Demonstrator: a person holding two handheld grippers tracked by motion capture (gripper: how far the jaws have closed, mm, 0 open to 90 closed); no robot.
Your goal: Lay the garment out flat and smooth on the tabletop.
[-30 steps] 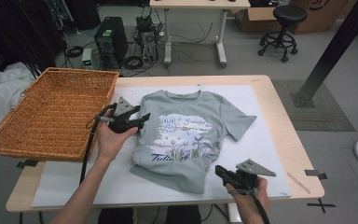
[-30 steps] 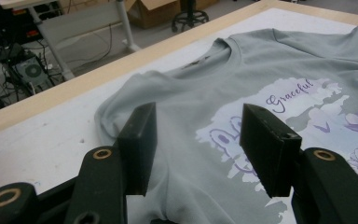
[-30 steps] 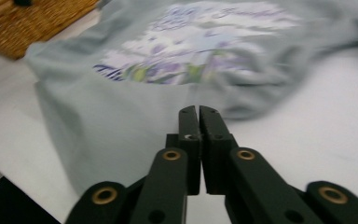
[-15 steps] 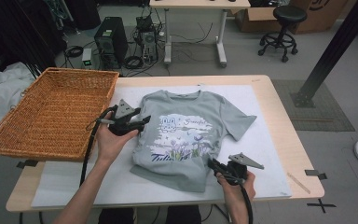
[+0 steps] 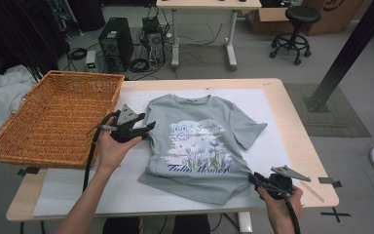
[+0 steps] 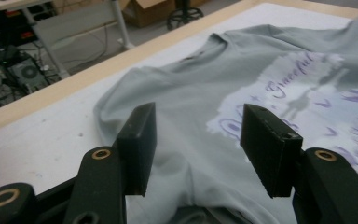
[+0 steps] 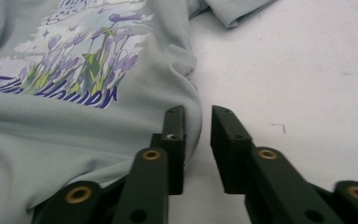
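Grey shirt [image 5: 202,146] lies flat, print side up, on the white mat [image 5: 282,122] covering the table [image 5: 292,92]; collar far, hem near, so its long axis runs far to near. Left gripper [image 5: 146,129] sits at the shirt's left sleeve, jaws spread wide; in the left gripper view [image 6: 196,140] the sleeve cloth lies between and below the jaws, not pinched. Right gripper [image 5: 253,179] is at the hem's near right corner; in the right gripper view [image 7: 198,135] its jaws stand a narrow gap apart, released, nothing held, the left jaw over the shirt's side edge and the right jaw over bare mat. So the cloth lies just left of the gap, and a small shift left would likely put the edge between the jaws. The right hand looks nearer to a grasp at the hem, the left nearer at the sleeve. Fabric is soft knit, thin, with slight ripples by the side seam; printed flowers and lettering in purple and white. Mat is smooth, matte. Woven wicker basket [image 5: 53,122], rectangular, sits at the table's left side, just beside the left hand [image 5: 109,148].
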